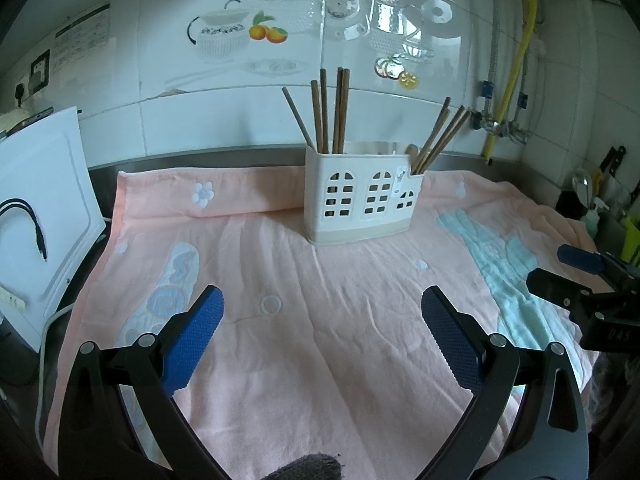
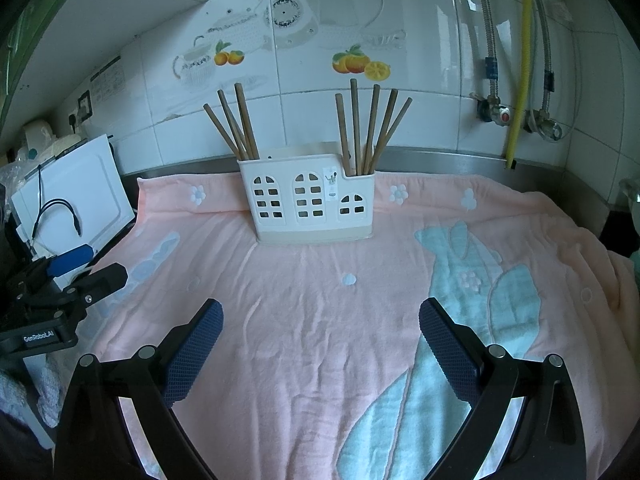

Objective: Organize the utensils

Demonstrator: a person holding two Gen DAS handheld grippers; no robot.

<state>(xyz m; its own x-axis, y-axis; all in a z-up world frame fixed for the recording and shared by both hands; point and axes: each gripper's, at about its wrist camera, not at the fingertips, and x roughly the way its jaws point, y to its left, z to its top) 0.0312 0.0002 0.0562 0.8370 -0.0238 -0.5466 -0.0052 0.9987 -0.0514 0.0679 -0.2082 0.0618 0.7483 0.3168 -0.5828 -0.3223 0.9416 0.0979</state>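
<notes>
Left wrist view: nearest the lens, the left gripper [image 1: 322,320] has its 2 blue-padded fingers [image 1: 192,344] spread wide with nothing between them, hovering over the pink towel [image 1: 280,380]. At 12 o'clock, well beyond the fingertips, stands the white holder [image 1: 360,204] with its window-shaped cut-outs. One bunch of chopsticks [image 1: 330,112] stands nearly upright in its left-hand compartment, and a second bunch [image 1: 438,140] leans out toward 1 o'clock from the lower right-hand compartment, propped on the rim because that wall is shorter. At 3 o'clock the right gripper [image 1: 580,276] pokes in. A white board [image 1: 44,200] leans at 9 o'clock.

Right wrist view: the right gripper [image 2: 320,320] is likewise spread wide and empty above the towel [image 2: 300,340]. The holder [image 2: 312,200] sits at 12 o'clock, with 3 chopsticks [image 2: 236,124] in its left compartment and 5 [image 2: 370,128] fanned in the right. The left gripper [image 2: 80,272] shows at 9 o'clock.

No loose utensil lies on the towel, so the sorting looks finished or nearly so; both grippers seem held back and open for that reason.
</notes>
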